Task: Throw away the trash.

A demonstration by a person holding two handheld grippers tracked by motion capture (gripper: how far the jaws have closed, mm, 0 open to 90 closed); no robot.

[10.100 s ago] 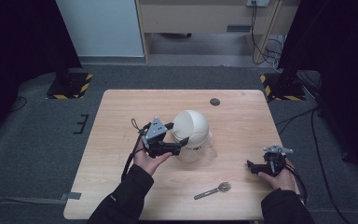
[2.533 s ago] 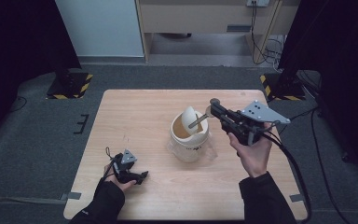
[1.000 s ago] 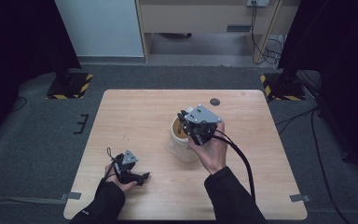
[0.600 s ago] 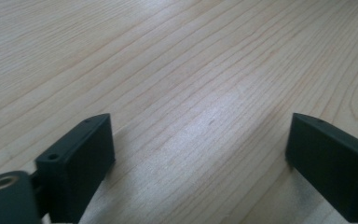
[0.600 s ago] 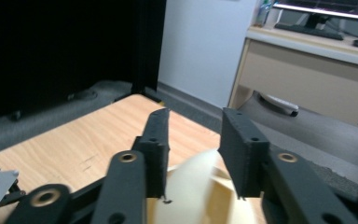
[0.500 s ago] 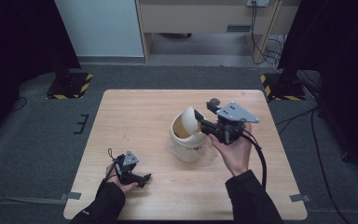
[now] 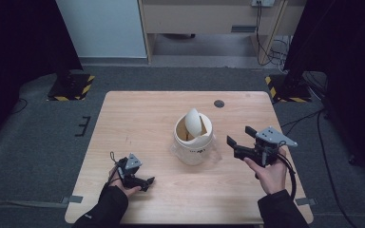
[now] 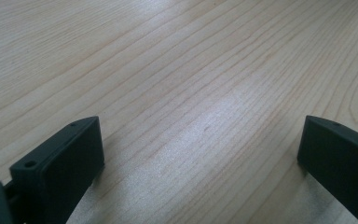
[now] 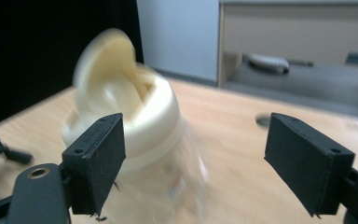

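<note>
- My cream plastic jar (image 7: pixel 193 140), rounded, its flap lid tilted up, stands mid-desk.
- My right gripper (image 7: pixel 240 141) hovers level beside it, jaws just opening, empty.
- My left gripper (image 7: pixel 145 182) rests near the front-left corner of the pale wooden desk (image 7: pixel 138 118), jaws released.

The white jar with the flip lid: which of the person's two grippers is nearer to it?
Right. The right gripper sits just right of the jar; the left gripper lies lower left, farther off.
</note>
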